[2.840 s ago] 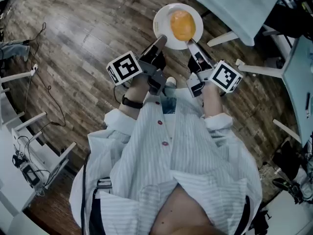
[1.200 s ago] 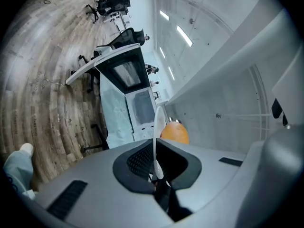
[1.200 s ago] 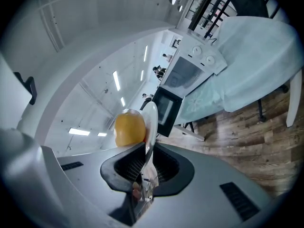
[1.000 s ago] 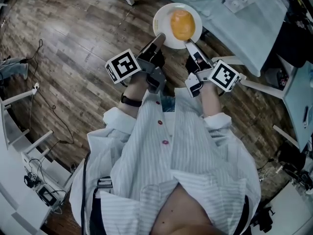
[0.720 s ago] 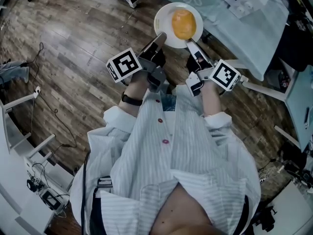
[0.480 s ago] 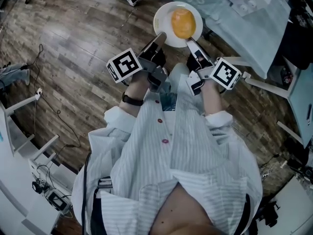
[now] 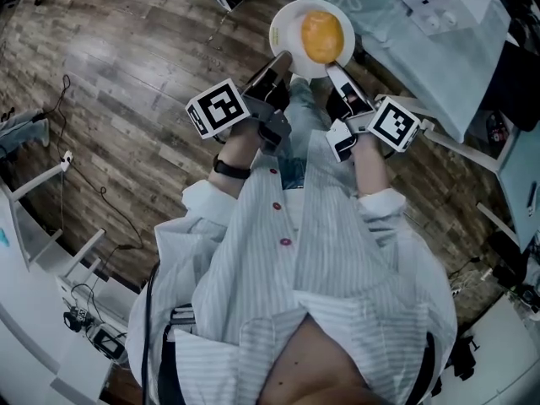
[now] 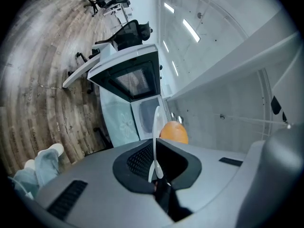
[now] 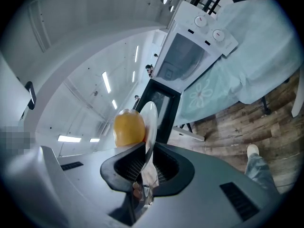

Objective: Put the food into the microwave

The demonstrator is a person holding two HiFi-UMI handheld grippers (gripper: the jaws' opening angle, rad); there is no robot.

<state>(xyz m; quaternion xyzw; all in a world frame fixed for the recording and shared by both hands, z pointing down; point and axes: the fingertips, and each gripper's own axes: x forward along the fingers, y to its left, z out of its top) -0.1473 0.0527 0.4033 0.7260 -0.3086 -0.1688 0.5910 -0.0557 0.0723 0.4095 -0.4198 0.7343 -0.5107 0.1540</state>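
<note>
Floorboards (image 7: 126, 66), left fingers (image 8: 137, 159), right fingers (image 9: 127, 167) — gripping plate (image 7: 285, 32)

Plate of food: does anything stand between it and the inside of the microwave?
The door of the white microwave looks shut, flush with its knob panel, so it blocks the way in. Nothing else visible stands before the plate.

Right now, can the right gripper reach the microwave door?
Probably not: the right gripper is clamped on the plate, the left gripper holds the other side, and the microwave stands ahead, apart.
</note>
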